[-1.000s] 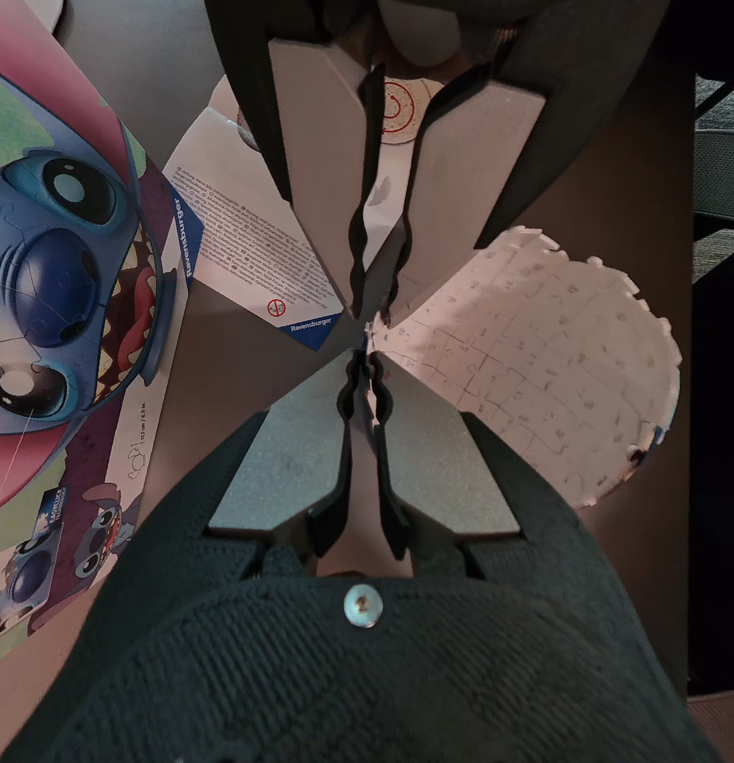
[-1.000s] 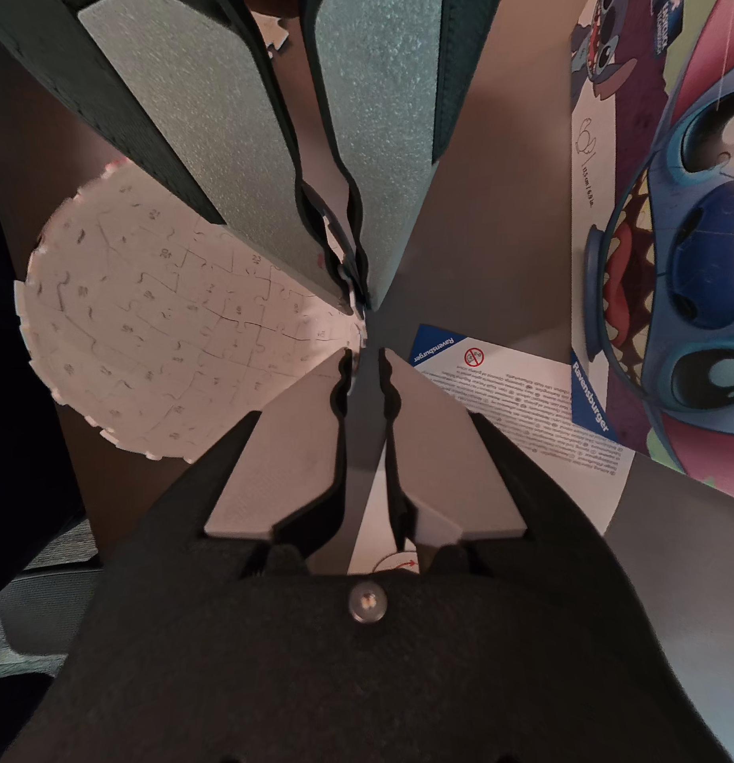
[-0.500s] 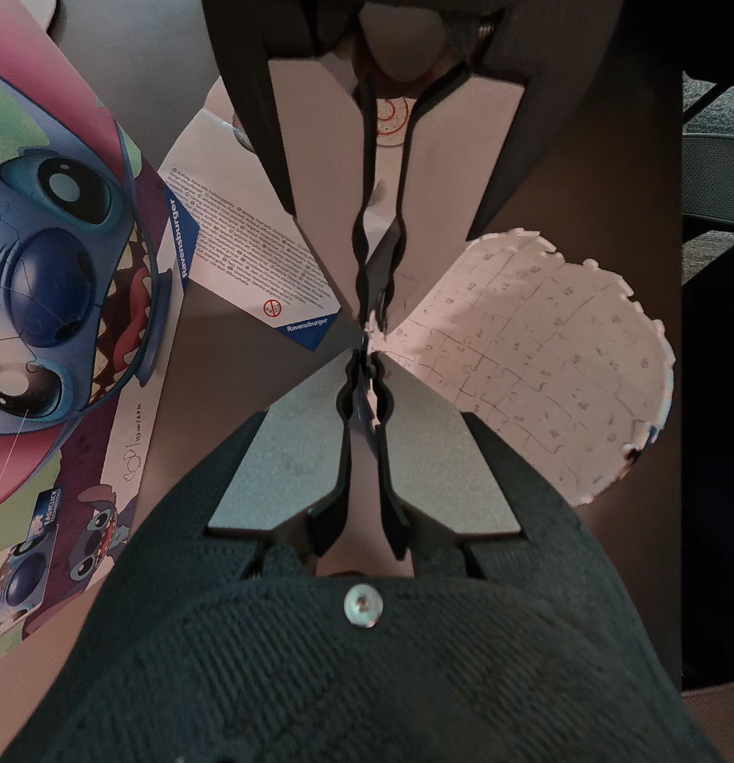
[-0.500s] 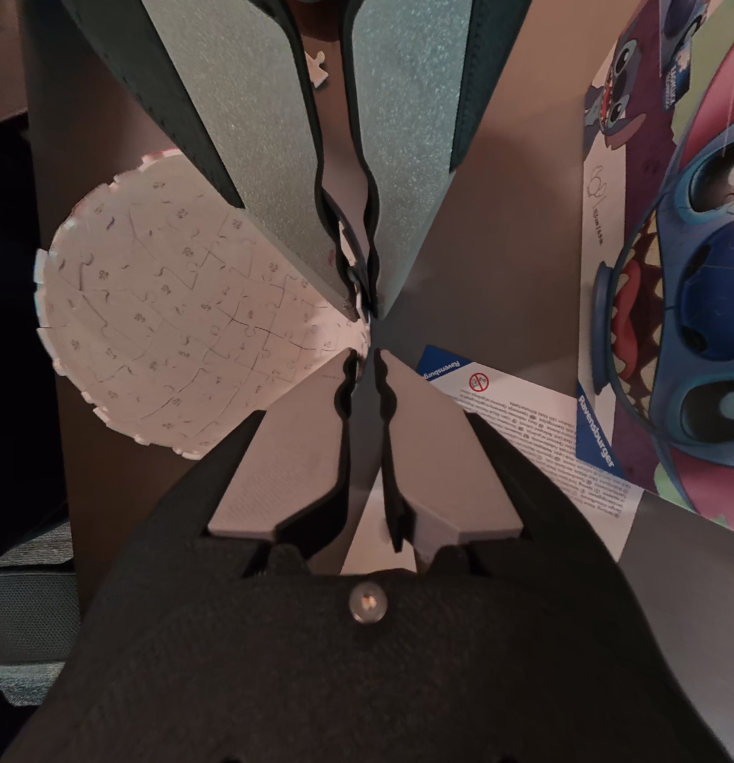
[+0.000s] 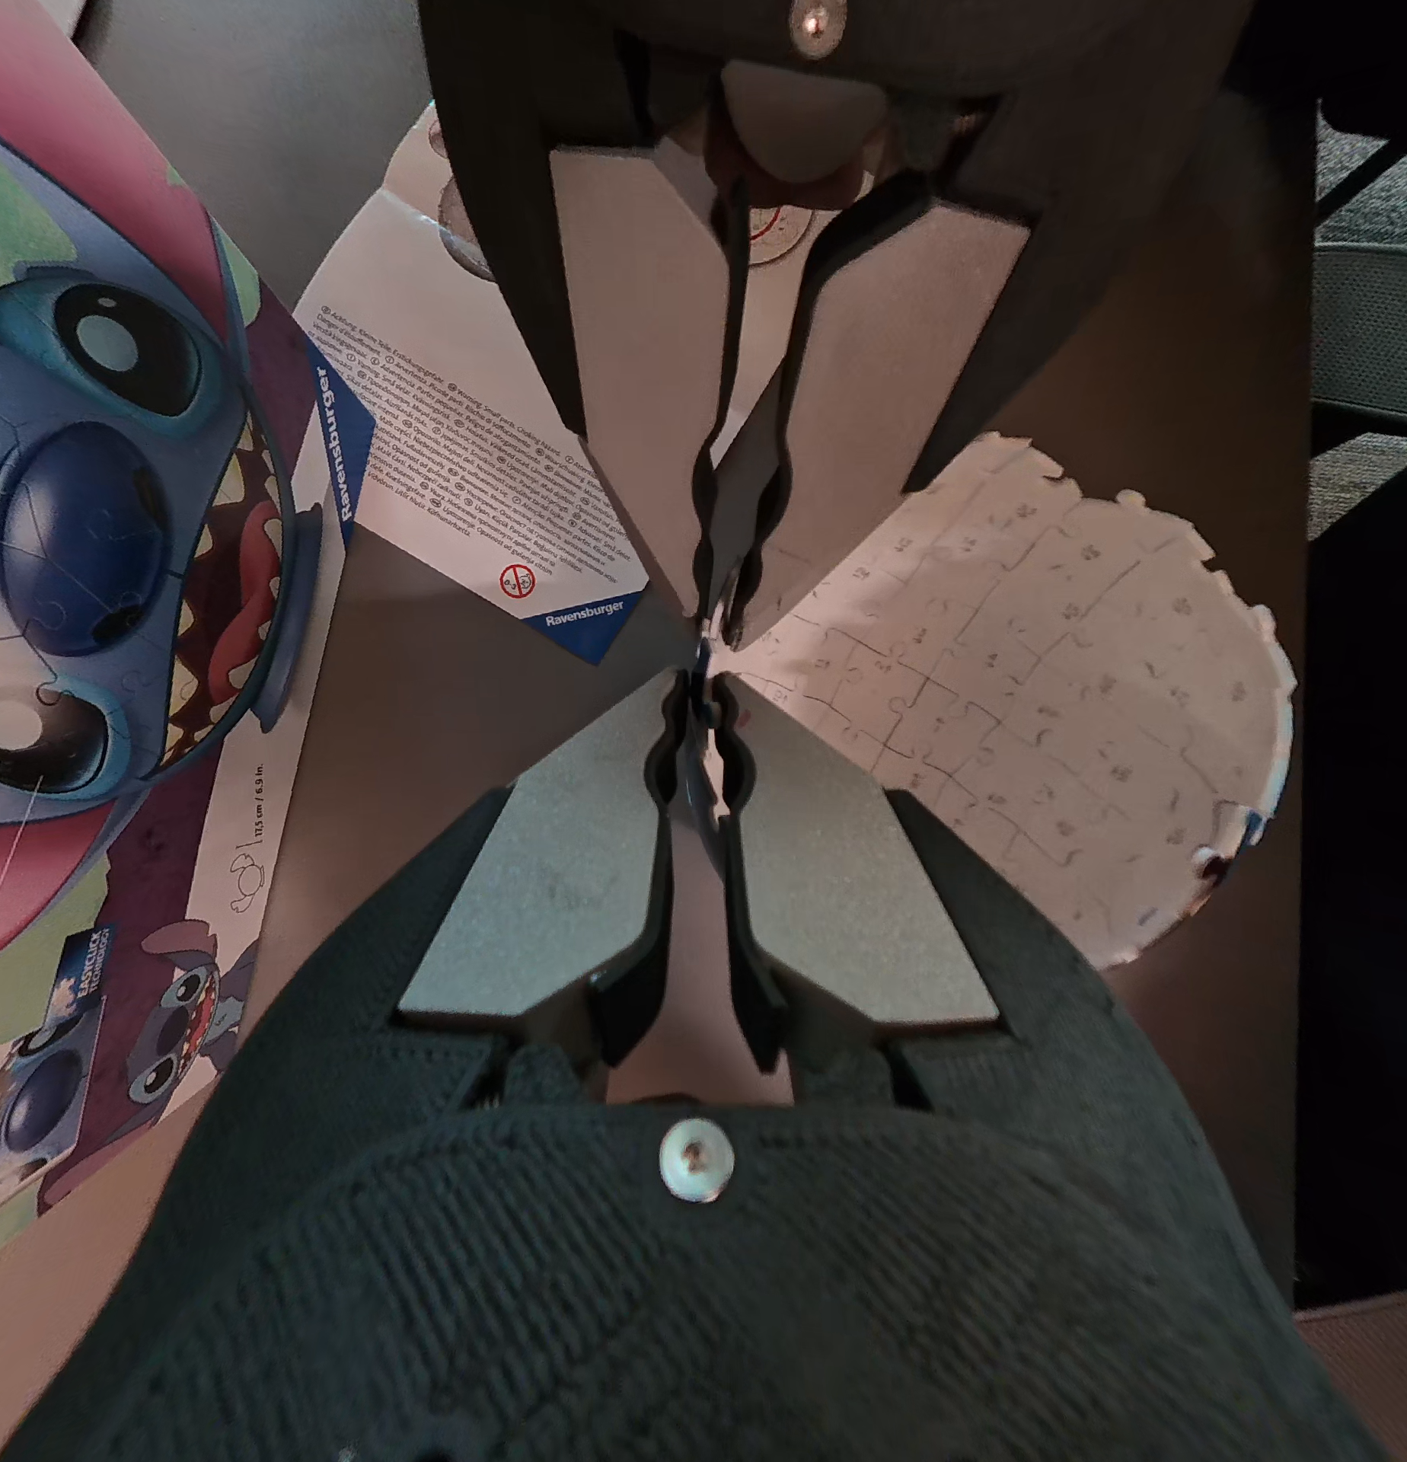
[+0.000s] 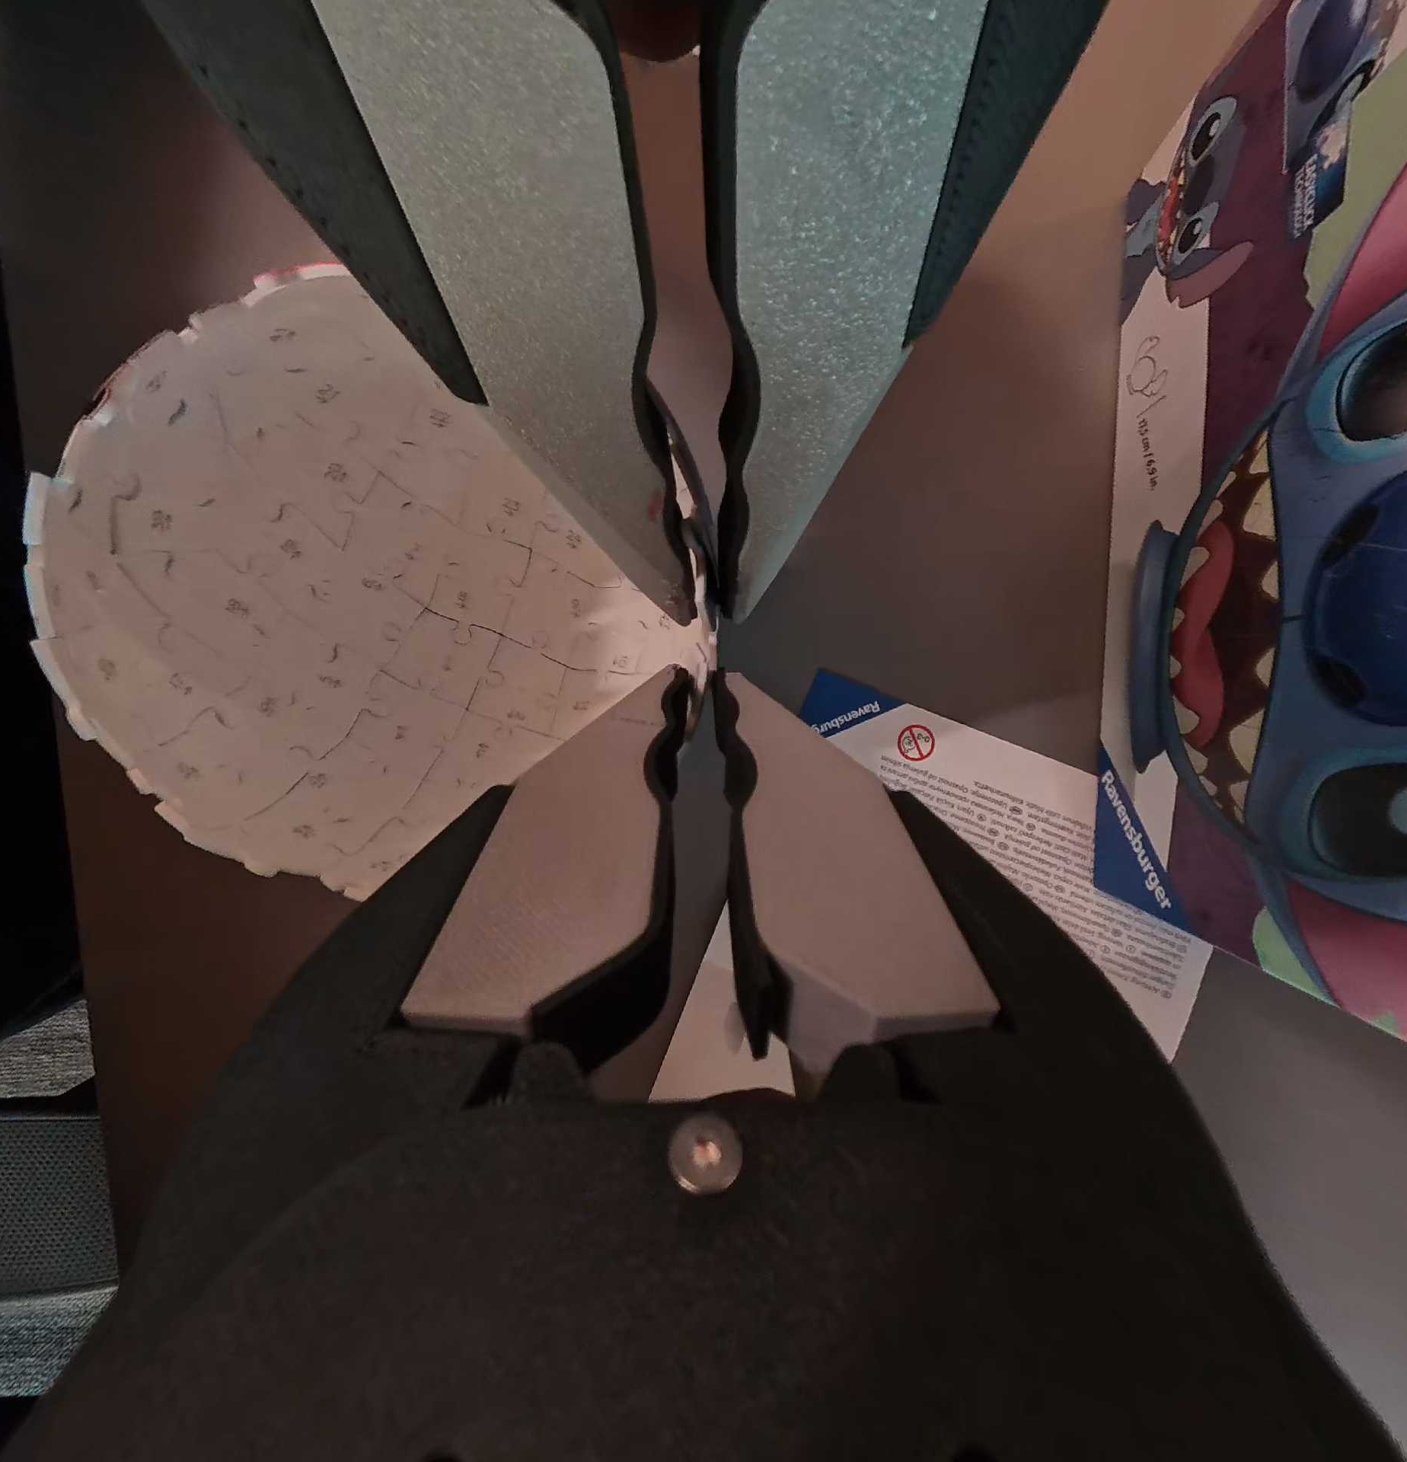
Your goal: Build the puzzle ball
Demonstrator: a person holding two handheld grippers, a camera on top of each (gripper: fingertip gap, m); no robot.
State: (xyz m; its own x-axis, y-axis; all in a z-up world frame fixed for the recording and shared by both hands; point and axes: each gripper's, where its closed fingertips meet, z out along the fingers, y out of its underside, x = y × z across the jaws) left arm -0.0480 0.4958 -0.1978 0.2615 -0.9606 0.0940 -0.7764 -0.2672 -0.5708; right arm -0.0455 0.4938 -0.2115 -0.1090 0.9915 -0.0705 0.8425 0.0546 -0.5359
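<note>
The half-built puzzle ball (image 5: 1040, 712) is a white bowl-shaped shell with numbered piece backs, open towards both cameras; it also shows in the right wrist view (image 6: 289, 633). The two grippers meet tip to tip at its near rim. My left gripper (image 5: 696, 688) is shut on a thin blue-edged puzzle piece (image 5: 699, 779) at the rim, also seen from the right wrist view (image 6: 687, 514). My right gripper (image 6: 699, 682) is closed to a narrow slit over the shell's rim edge, and shows from the left wrist view (image 5: 718, 625) at the top.
The puzzle box (image 5: 91, 554) with a blue cartoon face lies on the brown table (image 5: 463, 680), seen also in the right wrist view (image 6: 1317, 633). A white printed leaflet (image 5: 463, 459) lies between box and shell. A grey chair (image 5: 1373, 316) stands past the table edge. The tips of both grippers are at nearly the same place.
My right gripper's fingers have narrowed from a clear gap to a slit at the rim. My left gripper stays shut on the piece. Both views have shifted slightly.
</note>
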